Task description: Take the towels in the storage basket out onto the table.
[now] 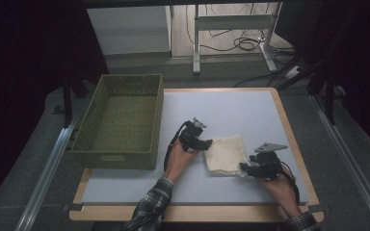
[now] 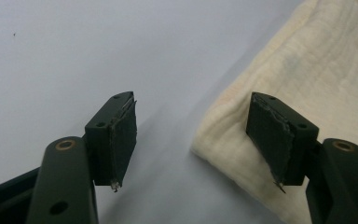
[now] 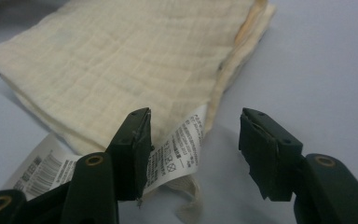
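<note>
The table (image 1: pixel 231 103) gives you open room behind and right of the folded cloth (image 1: pixel 226 154); the basket (image 1: pixel 120 120) stands well to its left. Your left hand-held gripper (image 2: pixel 191 135) straddles a cloth corner, jaws apart; your right hand-held gripper (image 3: pixel 193 149) is apart over the care label (image 3: pixel 177 149). Bite fabric, not the label.

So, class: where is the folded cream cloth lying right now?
In the high view the folded cream cloth lies on the pale table mat, right of the green basket, between the left claw and the right claw.
</note>
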`<state>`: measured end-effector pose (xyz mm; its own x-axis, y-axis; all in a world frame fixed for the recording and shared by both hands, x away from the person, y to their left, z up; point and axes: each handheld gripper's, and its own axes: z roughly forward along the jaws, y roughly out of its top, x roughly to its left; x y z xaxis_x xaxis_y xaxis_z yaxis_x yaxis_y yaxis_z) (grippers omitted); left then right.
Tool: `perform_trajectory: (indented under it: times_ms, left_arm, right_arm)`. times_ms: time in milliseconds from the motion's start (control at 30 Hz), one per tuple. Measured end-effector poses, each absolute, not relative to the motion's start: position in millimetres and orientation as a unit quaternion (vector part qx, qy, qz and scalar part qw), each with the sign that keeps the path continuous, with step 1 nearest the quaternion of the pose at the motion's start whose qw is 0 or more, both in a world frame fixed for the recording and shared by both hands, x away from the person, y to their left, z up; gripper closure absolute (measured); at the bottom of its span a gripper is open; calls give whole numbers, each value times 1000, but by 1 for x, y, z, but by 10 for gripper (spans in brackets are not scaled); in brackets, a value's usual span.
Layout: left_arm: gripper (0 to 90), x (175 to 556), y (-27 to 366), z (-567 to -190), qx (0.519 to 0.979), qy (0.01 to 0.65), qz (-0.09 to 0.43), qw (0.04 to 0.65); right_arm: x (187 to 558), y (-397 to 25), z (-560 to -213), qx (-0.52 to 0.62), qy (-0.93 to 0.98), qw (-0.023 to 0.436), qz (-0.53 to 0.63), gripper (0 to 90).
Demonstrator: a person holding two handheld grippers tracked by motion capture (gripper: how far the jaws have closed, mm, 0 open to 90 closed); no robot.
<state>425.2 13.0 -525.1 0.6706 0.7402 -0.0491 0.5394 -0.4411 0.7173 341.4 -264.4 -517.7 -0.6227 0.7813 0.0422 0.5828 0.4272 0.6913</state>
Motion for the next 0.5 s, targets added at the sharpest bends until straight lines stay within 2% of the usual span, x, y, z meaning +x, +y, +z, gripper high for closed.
perform_trajectory:
  times_ms: [133, 233, 367, 500]
  left_arm:
    - [327, 429, 13, -532, 842, 382, 105, 366]
    - [329, 427, 11, -534, 841, 380, 112, 368]
    - [459, 424, 11, -534, 837, 383, 107, 377]
    - [682, 423, 11, -534, 834, 381, 75, 393]
  right_arm:
    - [338, -259, -521, 417, 829, 149, 341, 469]
    - [334, -259, -522, 425, 823, 149, 346, 553]
    - [334, -258, -521, 427, 824, 123, 353, 764]
    - [338, -262, -522, 435, 817, 85, 368, 827]
